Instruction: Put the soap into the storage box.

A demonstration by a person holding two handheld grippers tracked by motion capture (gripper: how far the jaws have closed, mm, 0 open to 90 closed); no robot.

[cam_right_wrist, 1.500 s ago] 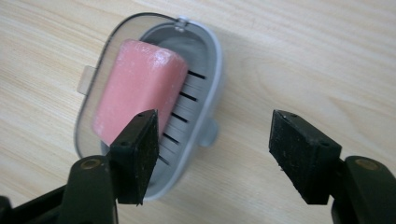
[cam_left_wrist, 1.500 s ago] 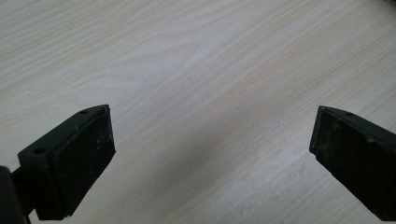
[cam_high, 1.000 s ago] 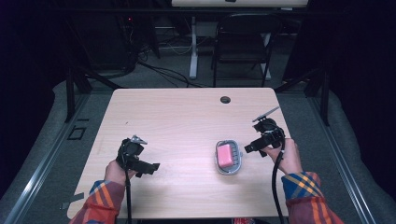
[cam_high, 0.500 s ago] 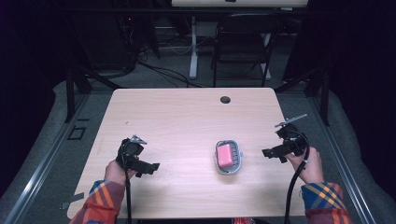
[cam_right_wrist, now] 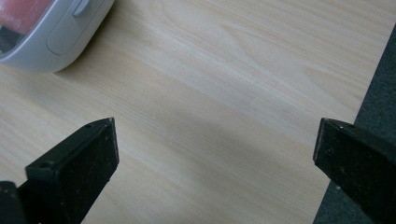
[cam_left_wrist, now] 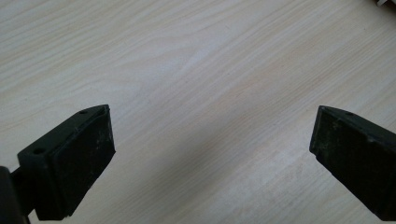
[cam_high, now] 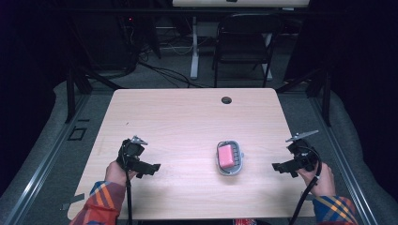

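Two grippers, both with jaws spread wide, nothing between them. Left gripper [cam_high: 149, 168] at lower left of the high view, over bare table [cam_high: 187, 122]. Right gripper [cam_high: 280, 167] at lower right, by the table's right edge. Grey soap dish [cam_high: 229, 158] sits right of centre, between them, nearer the right one, apart from both. Pink soap [cam_high: 226, 155] lies inside it. Dish corner shows upper left in the right gripper view.

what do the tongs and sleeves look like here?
Both tongs, left and right, are black with flat rectangular jaws and small screw holes. Each carries a grey three-cornered plate on top and trails a black cable. Sleeves are red, blue and yellow plaid.
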